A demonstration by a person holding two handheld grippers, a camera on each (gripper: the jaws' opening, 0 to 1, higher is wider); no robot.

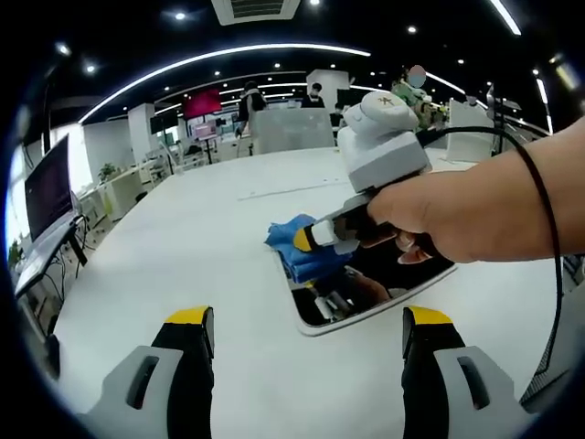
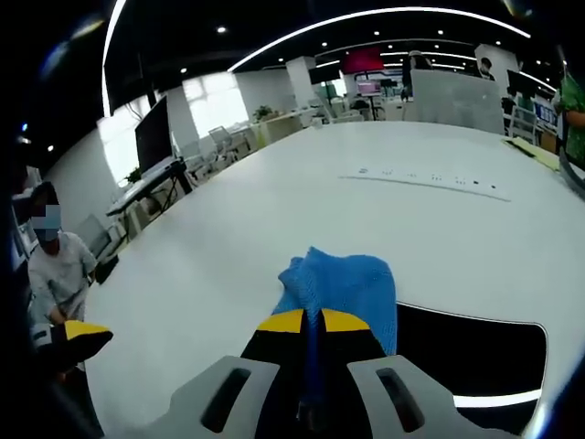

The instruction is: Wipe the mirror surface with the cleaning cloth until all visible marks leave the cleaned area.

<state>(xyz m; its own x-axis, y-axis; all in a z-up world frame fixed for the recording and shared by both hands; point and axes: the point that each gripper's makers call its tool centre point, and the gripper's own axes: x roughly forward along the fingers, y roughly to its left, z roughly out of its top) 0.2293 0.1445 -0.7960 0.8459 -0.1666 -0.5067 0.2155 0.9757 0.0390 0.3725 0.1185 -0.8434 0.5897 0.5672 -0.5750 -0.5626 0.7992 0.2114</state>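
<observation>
Here the right gripper (image 2: 311,322), held in a person's hand (image 1: 457,212), has its yellow-tipped black jaws pinching a crumpled blue cleaning cloth (image 2: 343,285) against the near end of a dark rectangular mirror with a white rim (image 1: 315,325), which lies flat on the wide white desk (image 1: 201,229). The left gripper (image 1: 309,331) hovers above the desk just short of the mirror, jaws spread wide and holding nothing.

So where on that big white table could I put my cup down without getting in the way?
Bare tabletop stretches left of the mirror. There is more room beyond it, toward the paper strip. It is crowded at the mirror, where the right gripper presses the blue cloth.
</observation>
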